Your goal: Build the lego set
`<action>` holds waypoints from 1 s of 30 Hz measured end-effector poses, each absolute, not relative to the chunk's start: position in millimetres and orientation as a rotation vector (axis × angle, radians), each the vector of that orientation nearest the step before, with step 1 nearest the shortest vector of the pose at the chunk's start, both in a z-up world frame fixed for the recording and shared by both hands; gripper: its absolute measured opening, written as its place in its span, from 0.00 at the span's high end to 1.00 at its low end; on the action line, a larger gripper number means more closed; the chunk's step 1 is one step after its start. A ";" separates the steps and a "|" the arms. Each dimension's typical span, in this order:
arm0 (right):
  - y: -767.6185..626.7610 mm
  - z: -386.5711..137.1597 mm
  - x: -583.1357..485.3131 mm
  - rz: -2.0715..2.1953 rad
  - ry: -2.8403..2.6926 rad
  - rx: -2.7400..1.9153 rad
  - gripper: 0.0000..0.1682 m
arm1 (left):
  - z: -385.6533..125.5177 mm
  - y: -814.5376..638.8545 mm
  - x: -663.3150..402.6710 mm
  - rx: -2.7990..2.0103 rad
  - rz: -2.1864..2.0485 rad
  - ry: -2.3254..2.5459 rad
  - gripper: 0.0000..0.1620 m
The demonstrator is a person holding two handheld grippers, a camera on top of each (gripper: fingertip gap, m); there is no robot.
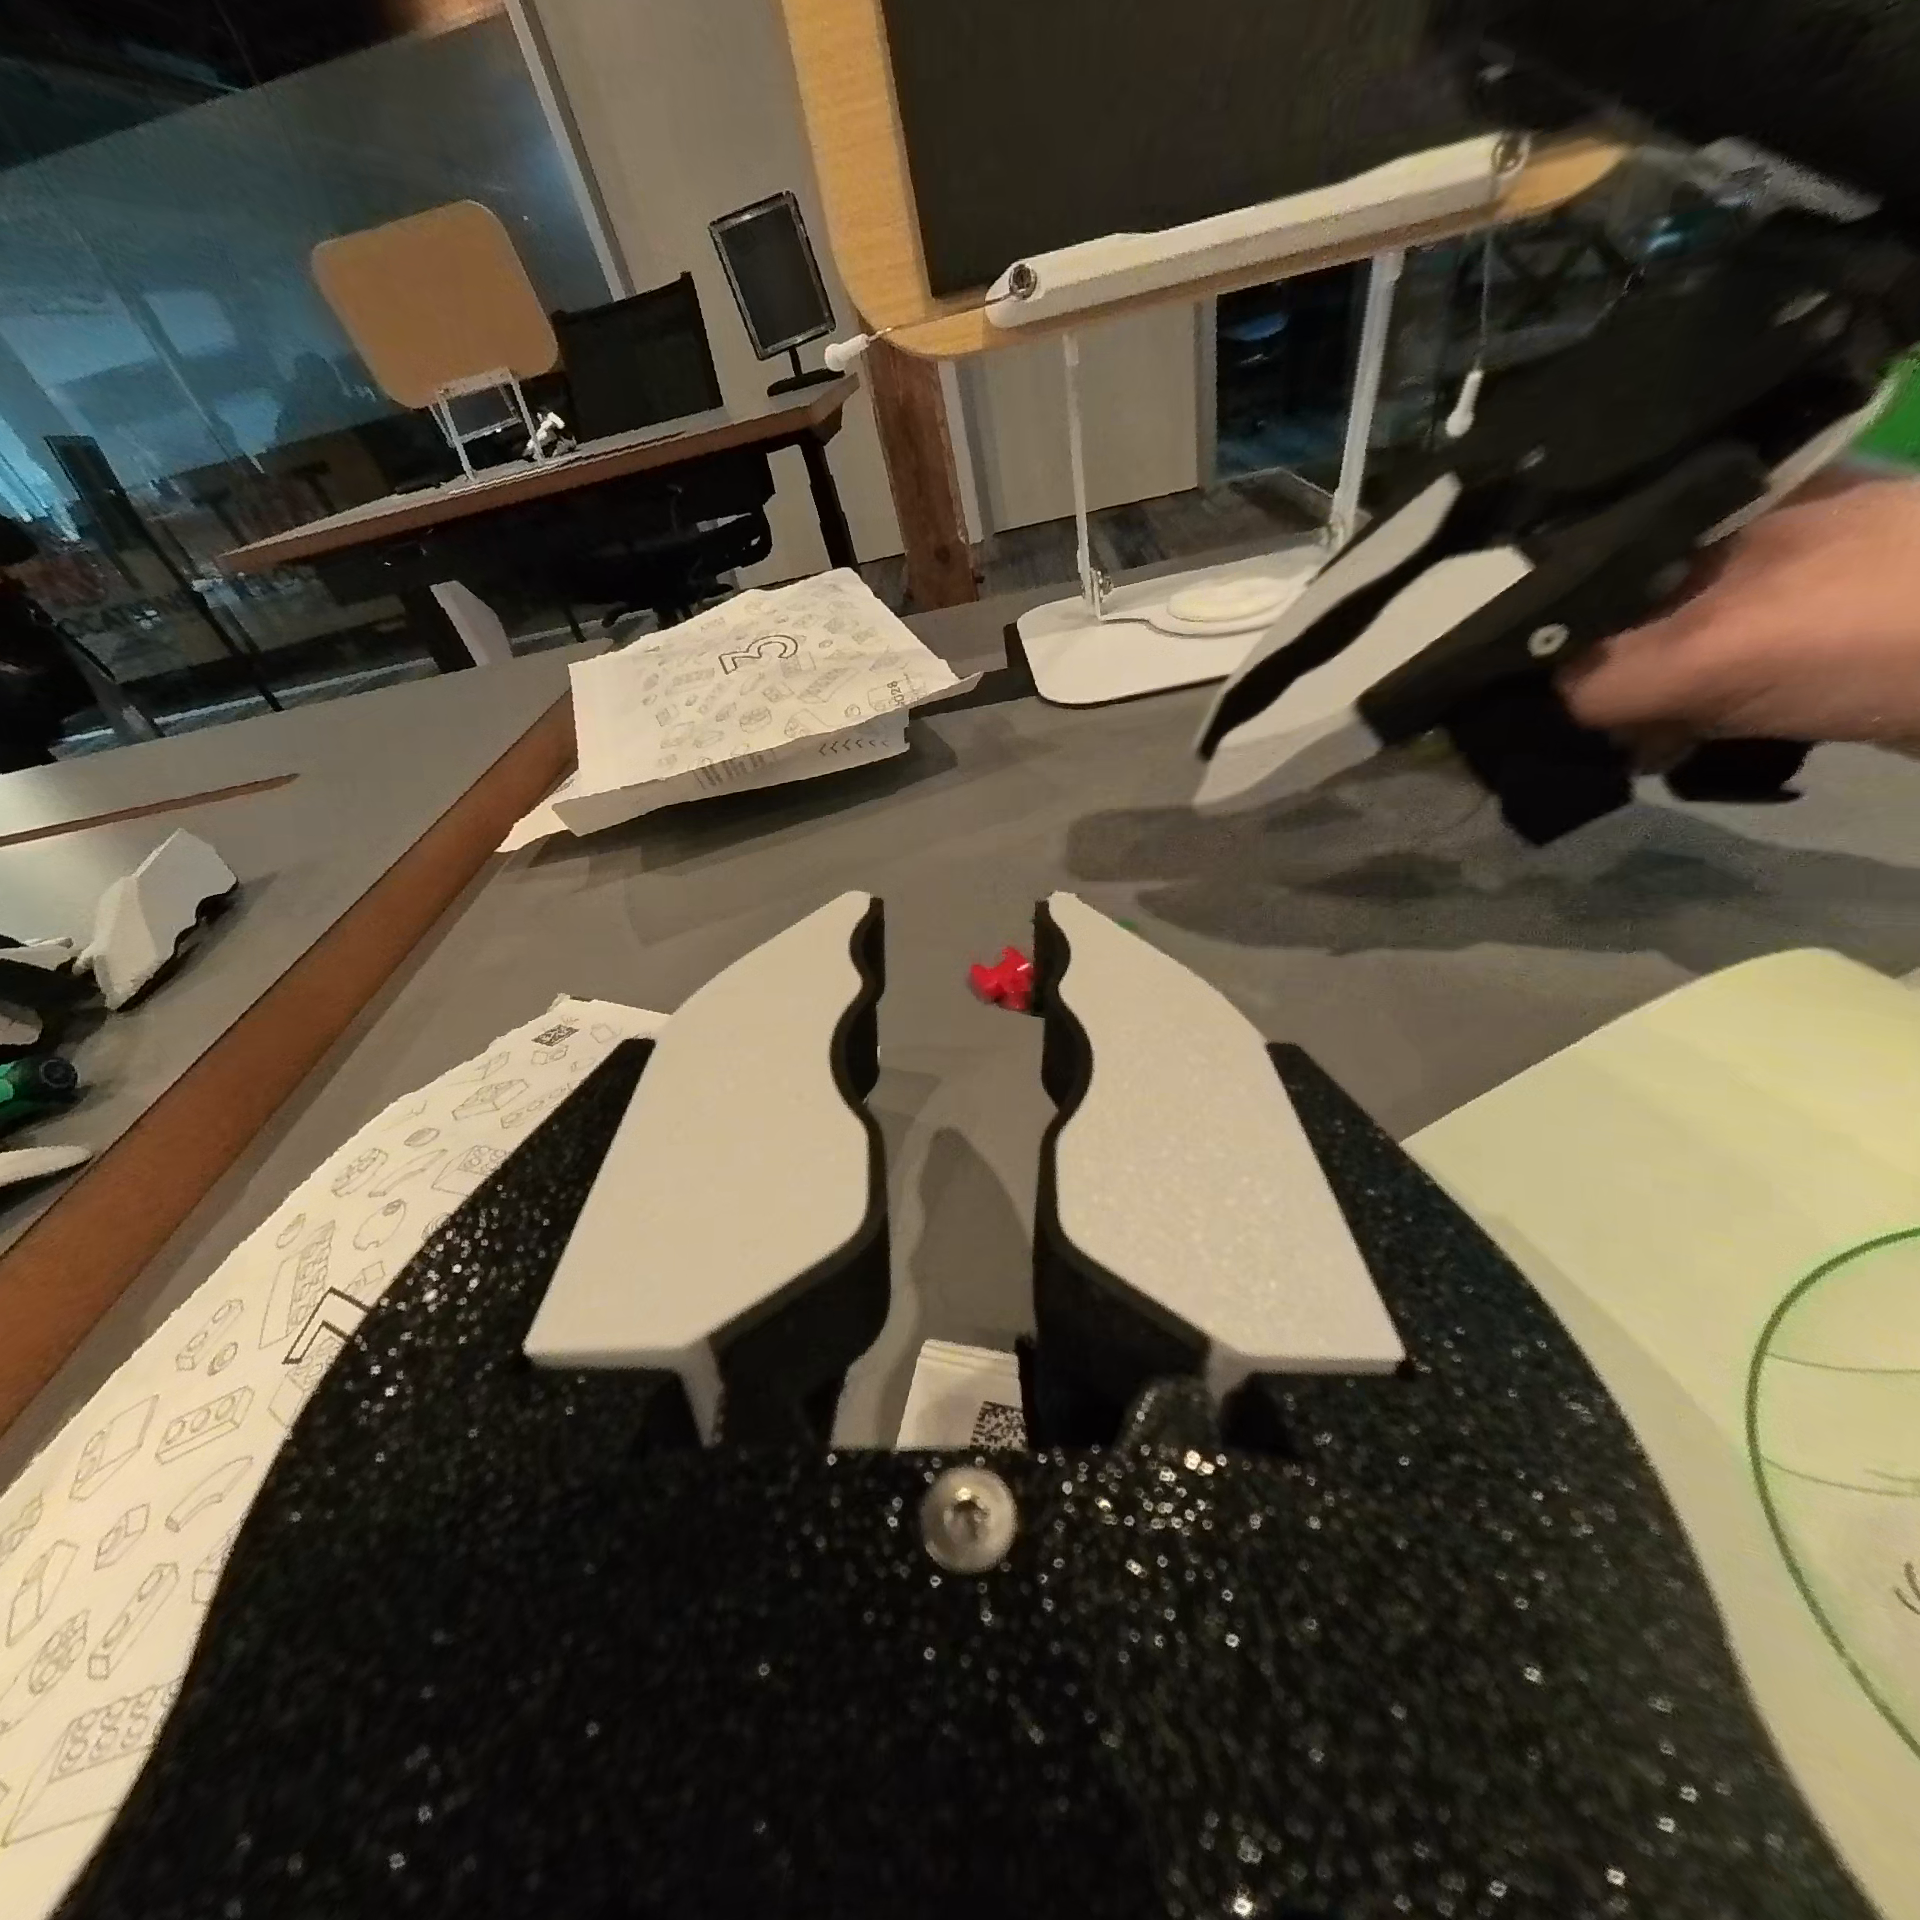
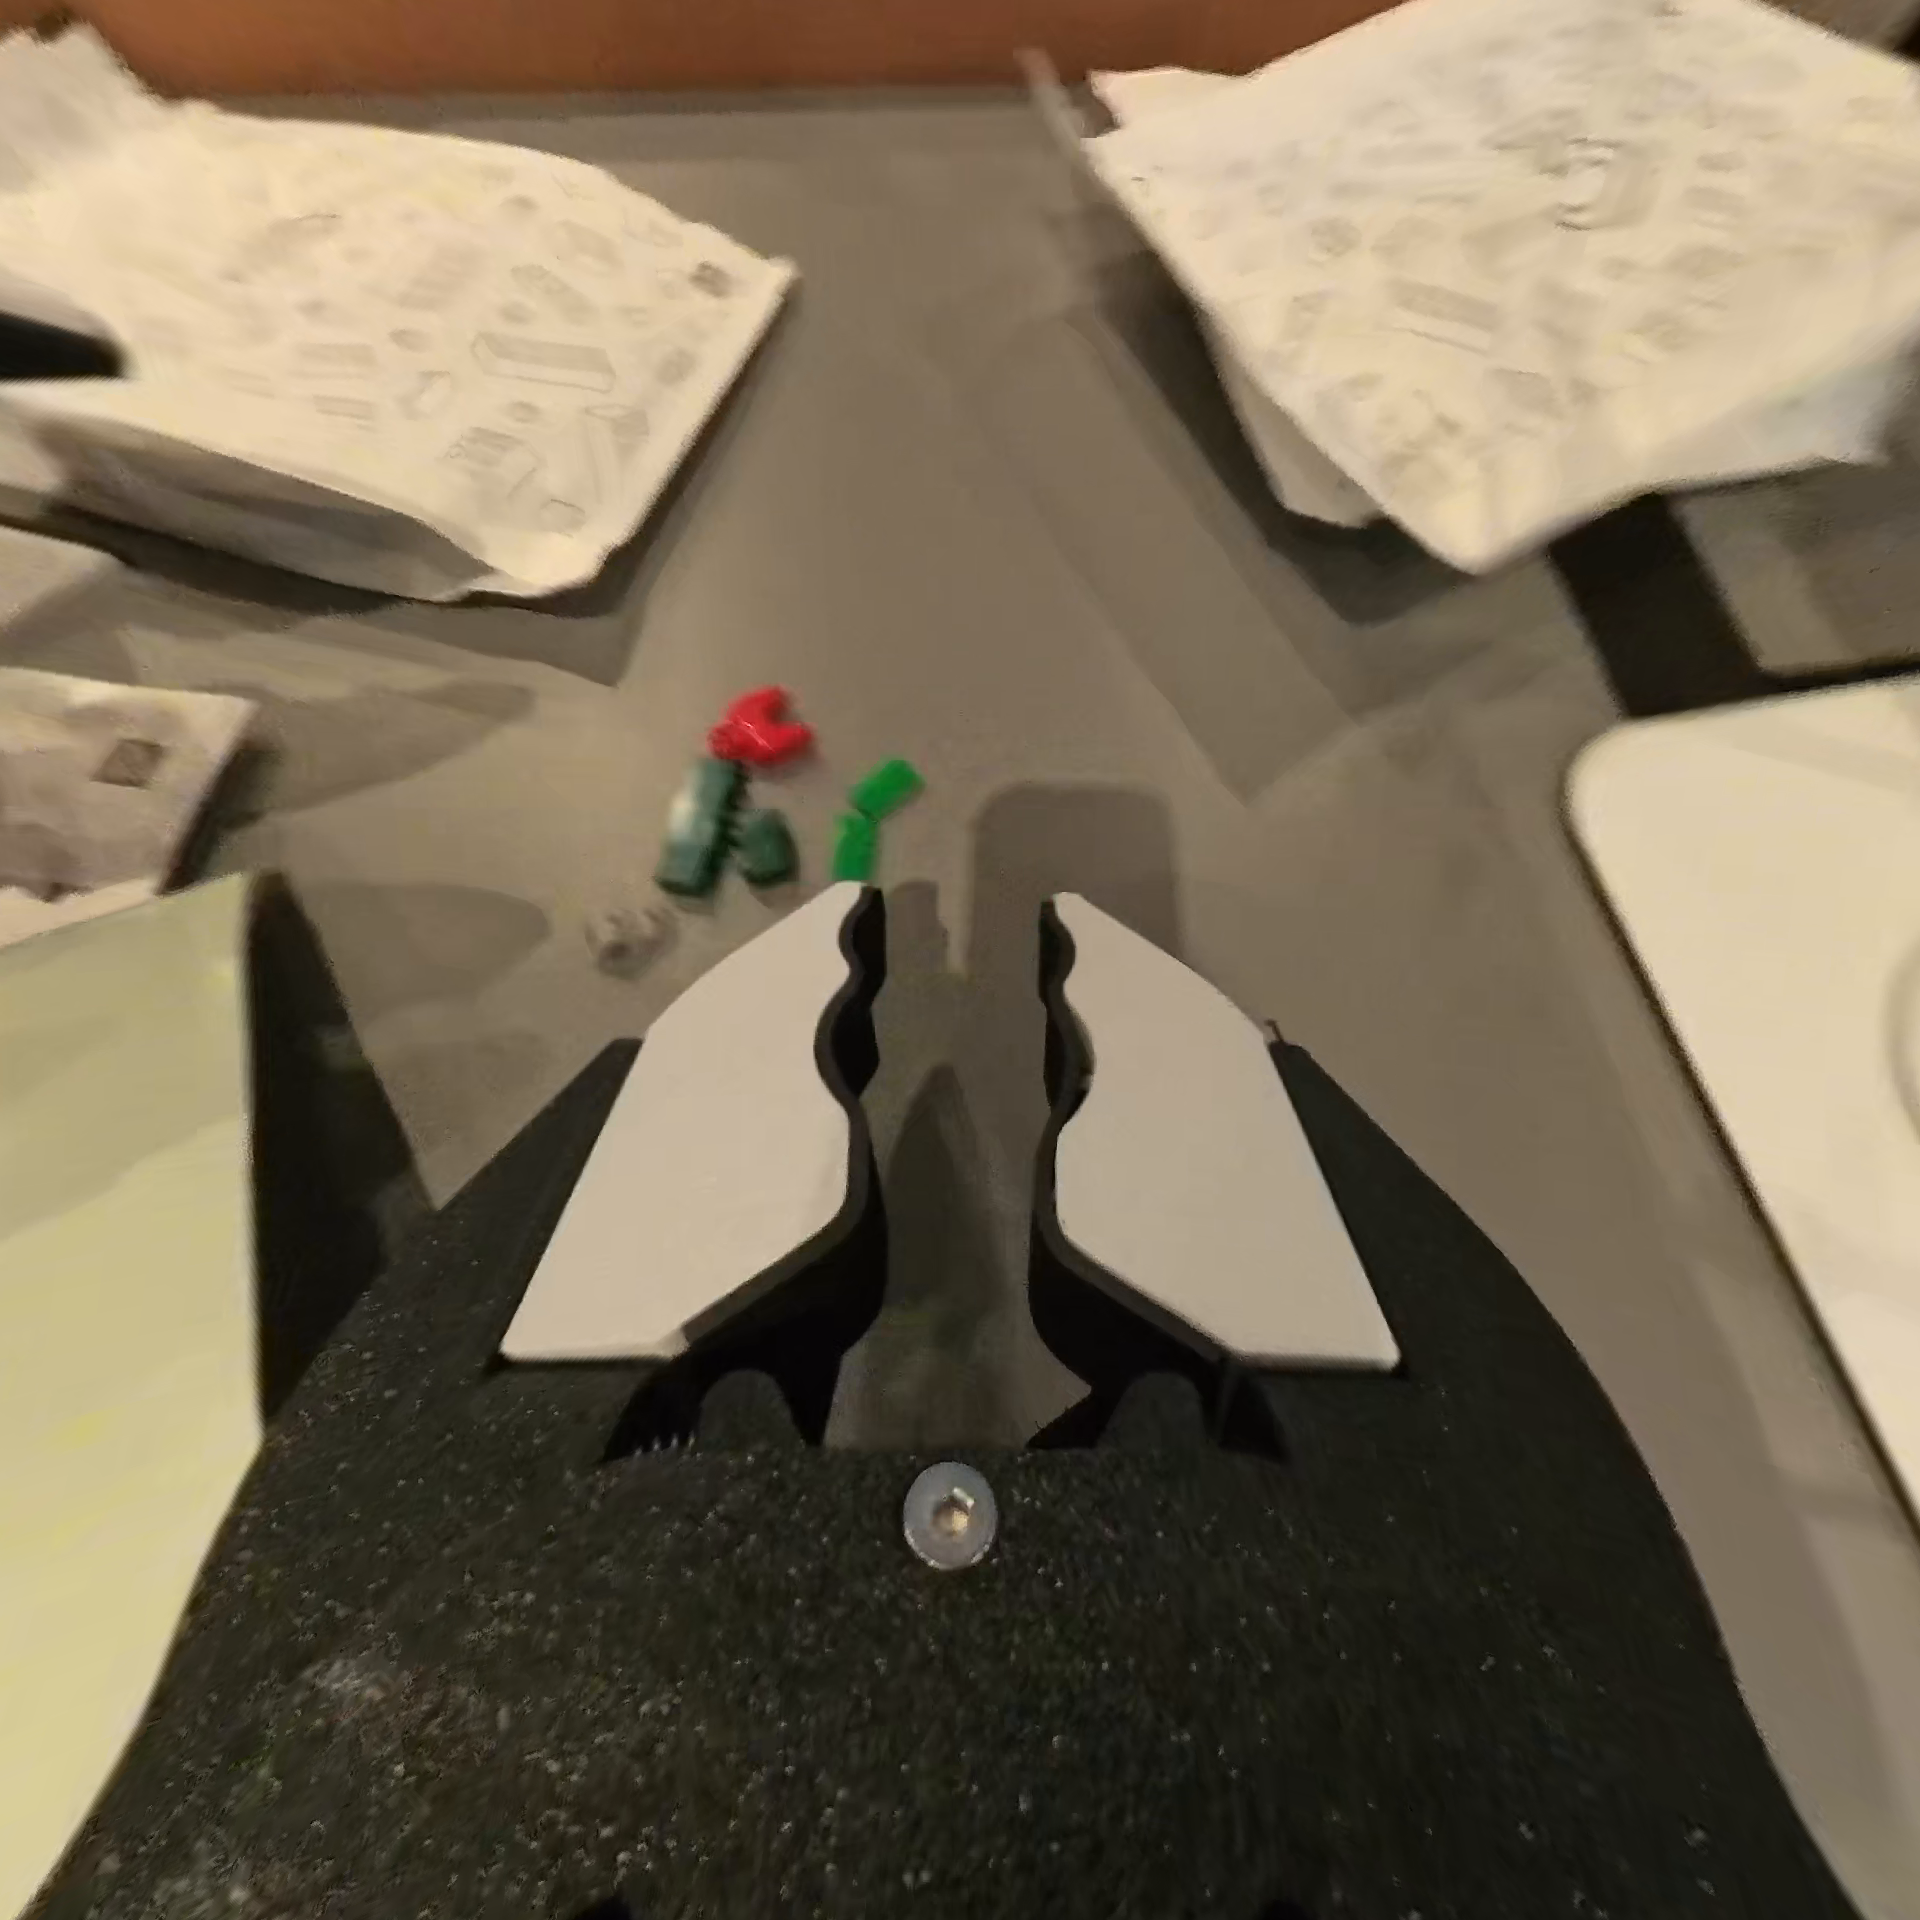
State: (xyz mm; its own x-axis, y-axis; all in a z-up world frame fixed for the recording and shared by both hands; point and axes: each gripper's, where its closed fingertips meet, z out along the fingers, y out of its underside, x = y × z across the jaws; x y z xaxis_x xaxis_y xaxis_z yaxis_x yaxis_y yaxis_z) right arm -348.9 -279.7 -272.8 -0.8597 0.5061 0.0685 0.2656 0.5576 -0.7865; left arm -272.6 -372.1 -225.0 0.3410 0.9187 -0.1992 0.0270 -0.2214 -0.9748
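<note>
Left gripper spread, empty, red piece between tips. Right gripper spread, empty; only its view shows green pieces at 11 o'clock on desk.

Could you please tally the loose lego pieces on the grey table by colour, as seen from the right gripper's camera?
Red pieces: 1
Dark green pieces: 2
Bright green pieces: 2
Pale, blurred piece: 1
Total: 6
</note>
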 end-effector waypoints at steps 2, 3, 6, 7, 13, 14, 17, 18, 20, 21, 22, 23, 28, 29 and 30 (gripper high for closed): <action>-245.1 -271.1 -361.8 1.147 -2.427 -0.726 0.84 | -225.0 -372.2 -272.7 -1.555 1.064 -0.887 0.83; -226.9 -272.8 -369.0 1.108 -2.391 -0.773 0.83 | -224.9 -372.2 -272.8 -1.554 1.063 -0.887 0.83; -183.7 -285.2 -382.5 0.995 -2.350 -0.884 0.80 | -224.1 -372.3 -272.5 -1.549 1.062 -0.886 0.83; -175.2 -290.0 -383.9 0.972 -2.355 -0.907 0.78 | -224.0 -372.4 -272.4 -1.548 1.063 -0.885 0.83; -156.2 -306.4 -385.1 0.902 -2.376 -0.964 0.75 | -224.0 -372.3 -272.4 -1.547 1.061 -0.884 0.83; -155.7 -306.5 -385.9 0.908 -2.370 -0.971 0.75 | -224.0 -372.2 -272.4 -1.548 1.062 -0.884 0.83; -154.5 -307.5 -388.2 0.902 -2.371 -0.999 0.76 | -224.4 -371.9 -272.5 -1.551 1.060 -0.883 0.83; -154.5 -308.5 -387.5 0.891 -2.382 -1.012 0.77 | -224.4 -371.8 -272.4 -1.551 1.060 -0.883 0.83; -153.6 -308.6 -383.8 0.856 -2.404 -1.039 0.78 | -224.2 -371.9 -272.3 -1.549 1.059 -0.883 0.84; -152.0 -308.0 -381.7 0.836 -2.411 -1.049 0.78 | -224.0 -372.1 -272.3 -1.547 1.058 -0.883 0.84; -148.8 -306.1 -380.6 0.823 -2.404 -1.056 0.78 | -223.9 -372.2 -272.2 -1.546 1.058 -0.883 0.84; -145.0 -303.9 -379.7 0.823 -2.395 -1.065 0.80 | -223.8 -372.3 -272.3 -1.545 1.057 -0.884 0.84; -146.9 -298.3 -370.9 1.015 -2.448 -1.060 0.78 | -224.4 -370.3 -272.2 -1.552 1.052 -0.878 0.84; -147.8 -299.2 -370.7 1.023 -2.452 -1.041 0.78 | -224.6 -369.7 -272.2 -1.554 1.052 -0.876 0.84; -148.1 -300.8 -371.9 1.010 -2.452 -1.026 0.79 | -224.8 -369.3 -272.2 -1.557 1.052 -0.874 0.84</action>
State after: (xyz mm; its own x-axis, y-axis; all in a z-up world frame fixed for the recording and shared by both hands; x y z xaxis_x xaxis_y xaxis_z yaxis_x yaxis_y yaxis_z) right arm -371.9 -148.1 -300.8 -0.7011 0.7130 0.0031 0.5041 0.4987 -0.7051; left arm -272.2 -369.3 -224.8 0.3551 0.9143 -0.1947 0.0243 -0.2173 -0.9758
